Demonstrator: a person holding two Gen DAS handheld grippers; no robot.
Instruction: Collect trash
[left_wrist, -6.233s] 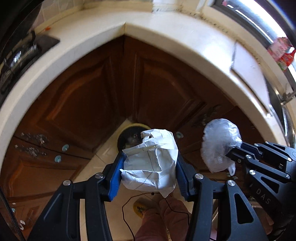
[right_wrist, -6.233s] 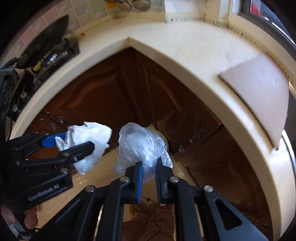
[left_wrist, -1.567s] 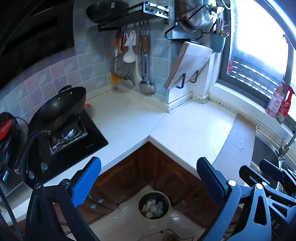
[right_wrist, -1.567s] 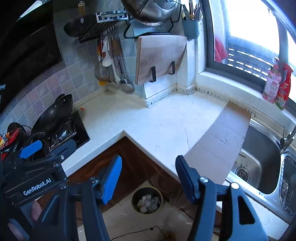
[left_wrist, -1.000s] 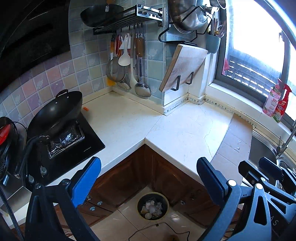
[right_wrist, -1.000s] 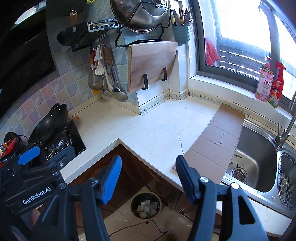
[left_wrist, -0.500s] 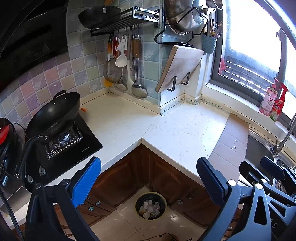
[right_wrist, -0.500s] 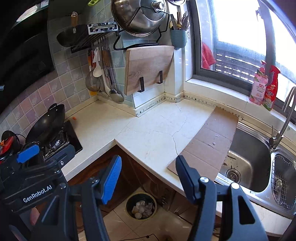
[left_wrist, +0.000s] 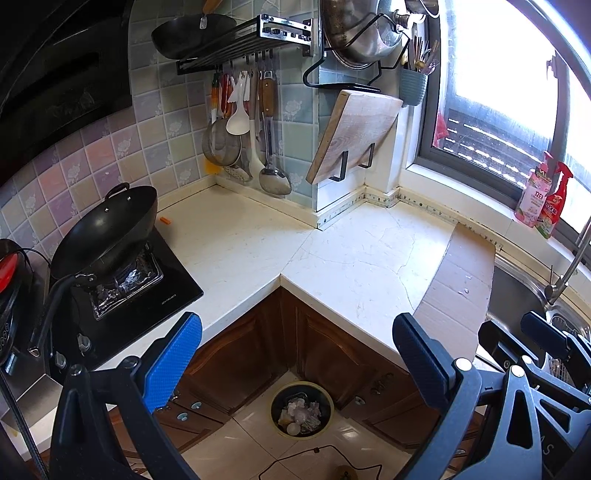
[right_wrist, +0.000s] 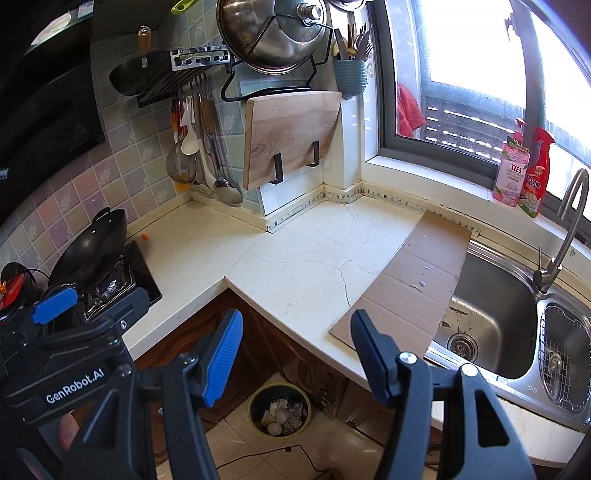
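Both views have lifted off the cupboard corner to take in the whole countertop (left_wrist: 354, 266), and the wads once gripped now lie in the bin (left_wrist: 302, 409) on the floor, low and near between both tongs. Left gripper (left_wrist: 295, 358) and right gripper (right_wrist: 295, 354) stand spread, empty. Only a small orange scrap (left_wrist: 165, 220) remains far left, nearer the left.

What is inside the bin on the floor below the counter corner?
The bin holds a heap of crumpled pale trash, whitish wads and clear plastic. Anything beneath that top layer is covered, so the bin's depth and bottom cannot be seen.
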